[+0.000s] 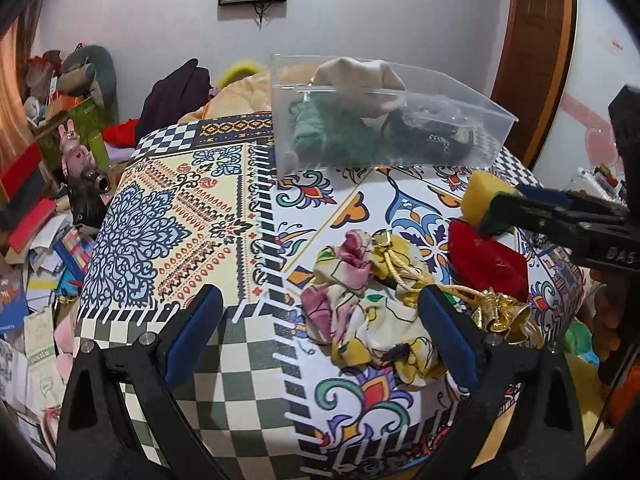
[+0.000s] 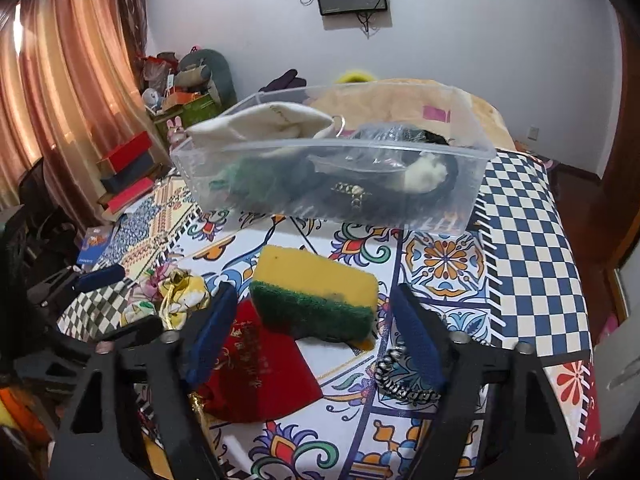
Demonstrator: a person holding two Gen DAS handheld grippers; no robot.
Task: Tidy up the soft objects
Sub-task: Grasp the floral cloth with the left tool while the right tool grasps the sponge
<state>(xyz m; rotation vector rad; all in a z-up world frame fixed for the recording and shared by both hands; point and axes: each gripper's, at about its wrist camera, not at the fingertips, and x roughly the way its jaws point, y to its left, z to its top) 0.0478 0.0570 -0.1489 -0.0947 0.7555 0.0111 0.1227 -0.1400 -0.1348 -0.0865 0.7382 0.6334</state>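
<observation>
From the left wrist, the left tongs stand wide apart with nothing between them, low over the surface. The floral cloth lies bunched by their right finger, tangled with a gold cord and a gold pouch. If these tongs drop on the cloth as it lies, I'd expect the cord to come up with it and drag the pouch along. The bin sits beyond the cloth, already holding a cream bag and dark things. To the right of the cloth, the right tongs appear against the sponge, above the red pouch; from here I cannot tell whether they pinch it.

From the right wrist, the right tongs are apart, and the sponge sits between the fingers without either pad clearly pressing it. It seems to be off the surface, just short of the bin, so it may be dropping short of the wall or barely held. The red pouch lies under the left finger, and a beaded band lies by the right one; closing now could snag either.
</observation>
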